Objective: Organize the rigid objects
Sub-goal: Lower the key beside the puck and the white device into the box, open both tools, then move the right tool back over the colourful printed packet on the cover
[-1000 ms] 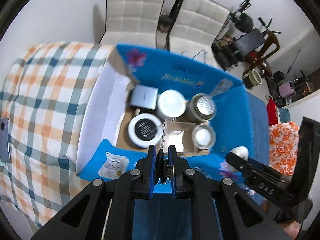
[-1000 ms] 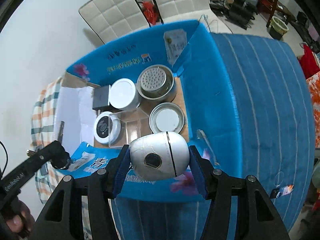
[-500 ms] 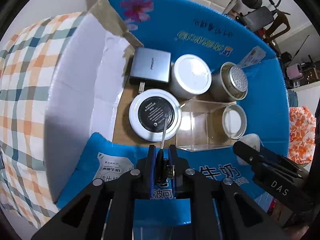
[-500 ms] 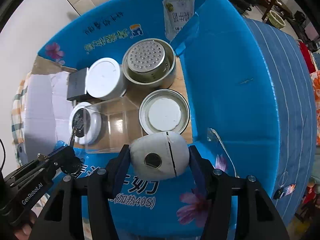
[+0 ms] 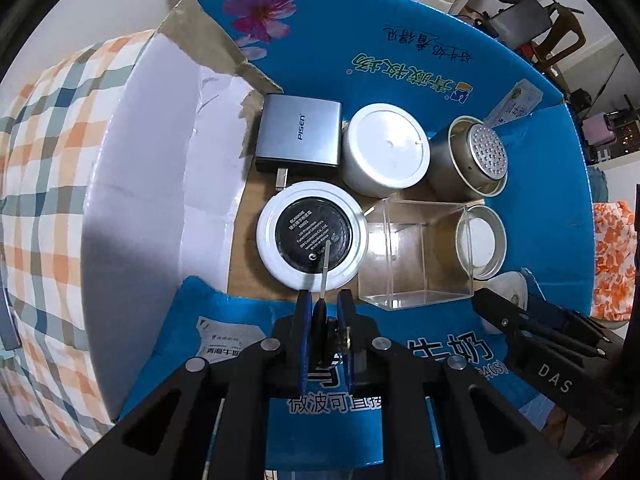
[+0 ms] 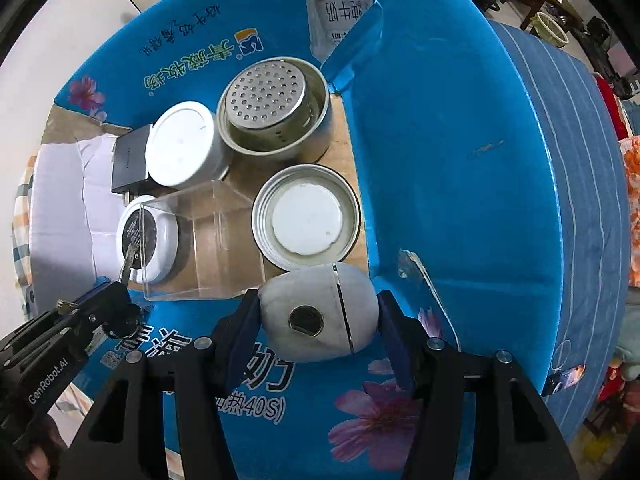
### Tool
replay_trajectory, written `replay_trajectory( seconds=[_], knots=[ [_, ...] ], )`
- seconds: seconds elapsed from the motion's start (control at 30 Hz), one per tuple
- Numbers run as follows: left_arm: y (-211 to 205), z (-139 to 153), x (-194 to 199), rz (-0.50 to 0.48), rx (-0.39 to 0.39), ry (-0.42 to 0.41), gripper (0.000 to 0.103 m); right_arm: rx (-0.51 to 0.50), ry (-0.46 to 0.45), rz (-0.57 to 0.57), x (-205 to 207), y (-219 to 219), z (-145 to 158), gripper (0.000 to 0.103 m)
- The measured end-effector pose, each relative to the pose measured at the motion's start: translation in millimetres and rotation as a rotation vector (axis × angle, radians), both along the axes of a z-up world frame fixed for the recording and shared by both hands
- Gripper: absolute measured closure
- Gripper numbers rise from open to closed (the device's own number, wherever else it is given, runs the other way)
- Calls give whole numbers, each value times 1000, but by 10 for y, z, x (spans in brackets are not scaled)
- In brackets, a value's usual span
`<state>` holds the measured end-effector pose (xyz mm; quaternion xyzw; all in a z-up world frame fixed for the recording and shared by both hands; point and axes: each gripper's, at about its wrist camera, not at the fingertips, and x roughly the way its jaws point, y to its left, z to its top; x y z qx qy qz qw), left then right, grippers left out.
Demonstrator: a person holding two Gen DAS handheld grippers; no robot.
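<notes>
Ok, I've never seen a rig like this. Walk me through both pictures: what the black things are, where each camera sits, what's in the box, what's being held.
No robot here: a person holds a two-finger claw in each hand, and each claw carries a fisheye camera looking forward along its fingers. One picture comes from the left claw, which is shut on a key. The other comes from the right claw, shut on a white egg-shaped gadget. Both hang over the near edge of an open blue cardboard box. In it lie a grey PISEN charger, a white-lidded jar, a metal tin with a perforated insert, a shallow metal lid, a clear plastic box and a round white compact.
</notes>
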<state>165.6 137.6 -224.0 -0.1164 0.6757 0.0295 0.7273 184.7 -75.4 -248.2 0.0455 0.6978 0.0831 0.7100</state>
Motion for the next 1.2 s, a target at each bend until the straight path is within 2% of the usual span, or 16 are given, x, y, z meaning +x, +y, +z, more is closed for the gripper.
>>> replay_trajectory(
  seconds=[0.07,0.13,0.2,0.27,0.47,0.53,0.6,0.7,0.93,1.2],
  knots=[
    [7,16,2,3,8,9,92,-4,1,6,21,23,-4,42],
    [6,64,12,8,16,11,87,-9,3,15,33,45,7,42],
    [-10,120,47,16,31,1,67,-16,-2,28,41,93,27,38],
    [-12,210,67,22,46,-20,63,-21,-29,42,45,130,113,33],
    [31,480,34,21,88,-69,40,-53,-99,90,36,219,433,27],
    [58,586,-6,25,92,-90,32,-55,-117,102,5,227,538,24],
    [12,669,12,30,97,-107,17,-51,-138,112,-46,231,661,20],
    [-12,833,-68,28,111,-132,6,-38,-161,117,-200,183,812,16],
    [-127,1260,-297,16,169,-210,5,8,-219,116,-480,-1,1257,12],
    [-238,1685,-534,21,185,-293,5,51,-296,123,-730,-124,1782,12]
  ],
)
